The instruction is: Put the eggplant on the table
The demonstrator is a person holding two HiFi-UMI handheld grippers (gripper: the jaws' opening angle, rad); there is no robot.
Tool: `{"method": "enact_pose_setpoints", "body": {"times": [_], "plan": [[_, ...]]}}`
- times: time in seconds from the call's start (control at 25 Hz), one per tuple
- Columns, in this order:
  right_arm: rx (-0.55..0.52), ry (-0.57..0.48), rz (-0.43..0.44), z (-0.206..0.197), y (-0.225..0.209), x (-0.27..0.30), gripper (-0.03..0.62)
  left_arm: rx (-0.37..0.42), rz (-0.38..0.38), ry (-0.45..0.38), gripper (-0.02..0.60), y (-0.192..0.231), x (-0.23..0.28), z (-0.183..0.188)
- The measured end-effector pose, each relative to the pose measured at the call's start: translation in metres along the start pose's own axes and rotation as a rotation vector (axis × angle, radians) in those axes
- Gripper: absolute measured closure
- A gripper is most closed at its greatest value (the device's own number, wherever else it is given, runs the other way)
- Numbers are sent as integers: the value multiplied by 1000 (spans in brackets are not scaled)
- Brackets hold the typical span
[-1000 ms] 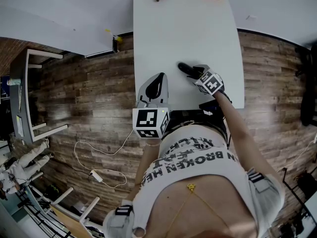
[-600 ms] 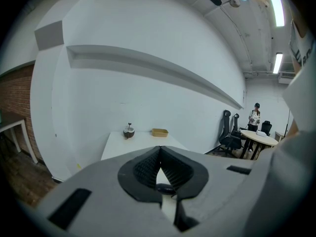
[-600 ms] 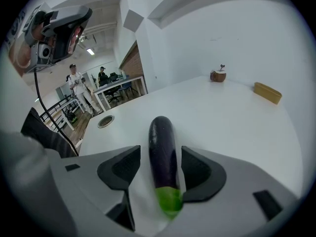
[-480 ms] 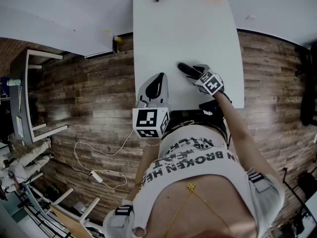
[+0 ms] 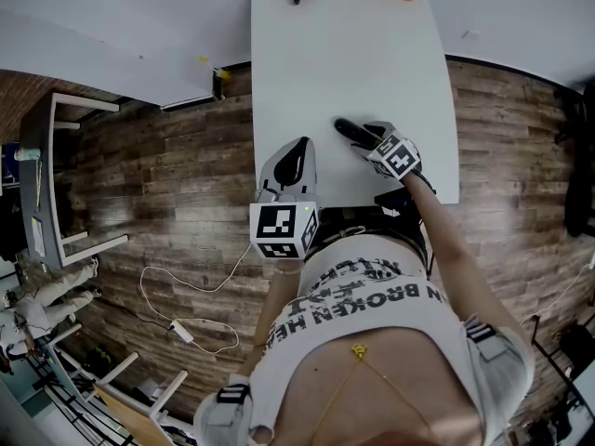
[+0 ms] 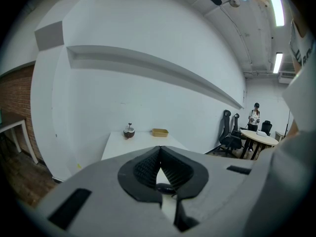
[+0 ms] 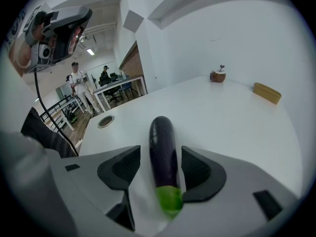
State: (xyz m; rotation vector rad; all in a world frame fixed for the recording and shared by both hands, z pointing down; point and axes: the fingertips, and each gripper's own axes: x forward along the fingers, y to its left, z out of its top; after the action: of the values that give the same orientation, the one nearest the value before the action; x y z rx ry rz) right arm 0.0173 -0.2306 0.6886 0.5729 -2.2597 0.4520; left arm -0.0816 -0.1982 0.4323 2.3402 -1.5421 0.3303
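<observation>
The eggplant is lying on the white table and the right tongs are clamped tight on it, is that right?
Not quite. The eggplant does lie on the white table, but the right tongs are not clamped on it: they have just been opening, and the jaws stand apart with the eggplant loose between them. The right gripper view shows it.

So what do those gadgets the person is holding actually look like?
They are chunky tools of pale grey plastic. The left tongs and the right tongs each end in two broad grey jaws lined with black ribbed pads. Behind the jaws each carries a cube printed with black-and-white square markers. The person wears a white T-shirt with dark lettering.
</observation>
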Motion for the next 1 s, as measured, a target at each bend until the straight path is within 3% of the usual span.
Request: {"method": "enact_pose_setpoints", "body": {"times": [0.44,0.72,1.0], "plan": [[-10,-36,-16,8,-6,-10,361,-1,1,0,575,0,3,-1],[-93,-87,-40,36,-1,-36,368,3,-19,2,575,-4,-1,1],[-212,-77,-55,44,5,-51,514,18,-42,7,575,-8,3,0]]}}
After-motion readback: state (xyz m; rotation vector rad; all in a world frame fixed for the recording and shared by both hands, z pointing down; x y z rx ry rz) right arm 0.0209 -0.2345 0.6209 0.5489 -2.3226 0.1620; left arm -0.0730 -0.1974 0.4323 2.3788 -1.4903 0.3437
